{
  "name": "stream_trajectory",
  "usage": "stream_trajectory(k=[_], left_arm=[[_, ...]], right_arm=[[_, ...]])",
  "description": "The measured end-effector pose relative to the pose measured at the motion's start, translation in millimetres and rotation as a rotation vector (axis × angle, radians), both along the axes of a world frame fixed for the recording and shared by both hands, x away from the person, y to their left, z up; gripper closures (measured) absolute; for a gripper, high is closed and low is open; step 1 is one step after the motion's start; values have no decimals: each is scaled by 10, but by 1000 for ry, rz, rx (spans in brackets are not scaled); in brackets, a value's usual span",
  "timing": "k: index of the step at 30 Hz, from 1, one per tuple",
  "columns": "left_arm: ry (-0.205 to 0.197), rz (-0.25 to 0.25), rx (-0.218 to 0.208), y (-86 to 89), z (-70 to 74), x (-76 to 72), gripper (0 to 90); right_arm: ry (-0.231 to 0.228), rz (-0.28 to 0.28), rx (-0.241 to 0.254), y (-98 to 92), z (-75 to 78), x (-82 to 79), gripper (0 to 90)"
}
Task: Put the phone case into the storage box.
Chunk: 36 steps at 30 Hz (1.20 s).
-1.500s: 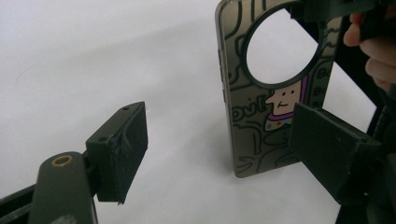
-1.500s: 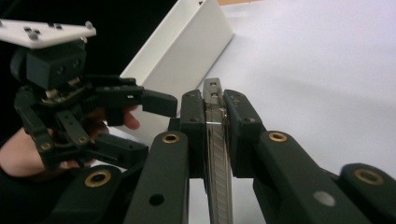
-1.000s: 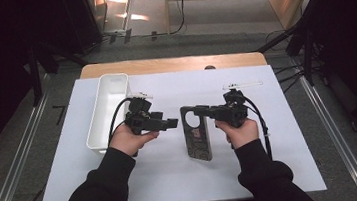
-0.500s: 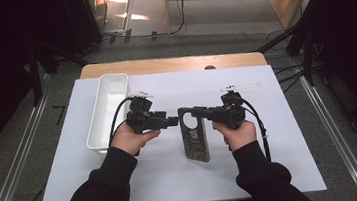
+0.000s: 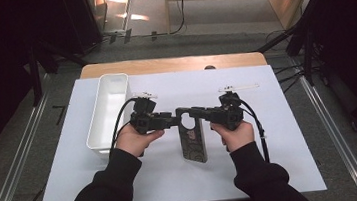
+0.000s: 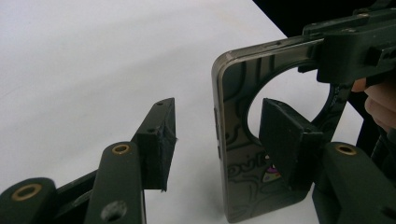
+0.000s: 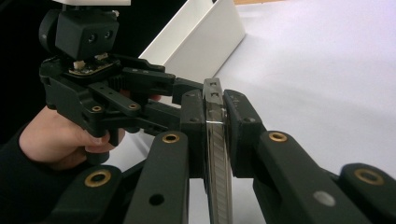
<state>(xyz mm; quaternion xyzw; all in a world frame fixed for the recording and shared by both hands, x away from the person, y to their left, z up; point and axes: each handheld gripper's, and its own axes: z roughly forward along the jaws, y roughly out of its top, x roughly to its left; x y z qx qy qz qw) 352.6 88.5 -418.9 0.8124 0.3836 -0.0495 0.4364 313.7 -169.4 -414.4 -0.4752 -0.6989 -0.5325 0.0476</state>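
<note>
The phone case (image 6: 243,154) looks like glossy, smoky see-through plastic with a smooth face and printed swirls, its edge (image 7: 217,154) clear and shiny. The grippers' jaws (image 6: 159,144) are matt black plastic, slightly rough and layered at the pads (image 6: 285,140), with small brass-coloured metal rivets at the joints. The tray (image 5: 109,110) is smooth white plastic with a soft sheen, the table cover (image 5: 283,160) a matt white sheet, and the strip of tabletop (image 5: 172,63) beyond it looks like pale wood.
</note>
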Motion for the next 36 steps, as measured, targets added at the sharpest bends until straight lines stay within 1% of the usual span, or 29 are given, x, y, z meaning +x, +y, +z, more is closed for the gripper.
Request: stream_trajectory(k=[3, 7, 10, 13, 19, 24, 25, 27, 30, 34, 36], left_arm=[[-9, -1, 1, -21, -6, -11, 480], [-46, -14, 2, -58, -24, -37, 505], [-48, -12, -5, -63, -38, -39, 540], [-49, -10, -7, -71, -55, -41, 557], [-65, -15, -6, -90, -77, -52, 635], [-53, -17, -24, -90, -87, -43, 685], [-45, -15, -25, -89, -85, -42, 686], [-48, -12, -37, -81, -78, -40, 697], [-49, -7, -38, -75, -63, -44, 704], [-38, 1, -43, -75, -57, -43, 710], [-35, 4, -35, -82, -49, -44, 712]], right_arm=[[0, 3, 0, 16, -1, -5, 778], [-1, 7, 5, 38, 1, -13, 777], [-1, 7, 7, 45, 5, -18, 777], [-3, 7, 10, 49, 8, -22, 777], [1, 4, 16, 54, 6, -24, 777], [5, 1, 18, 58, 0, -22, 777], [7, 0, 18, 56, 1, -22, 777], [9, 0, 20, 47, 4, -23, 777], [7, 0, 28, 44, 13, -26, 777], [4, -1, 31, 46, 13, -26, 776], [5, -1, 31, 45, 15, -26, 776]])
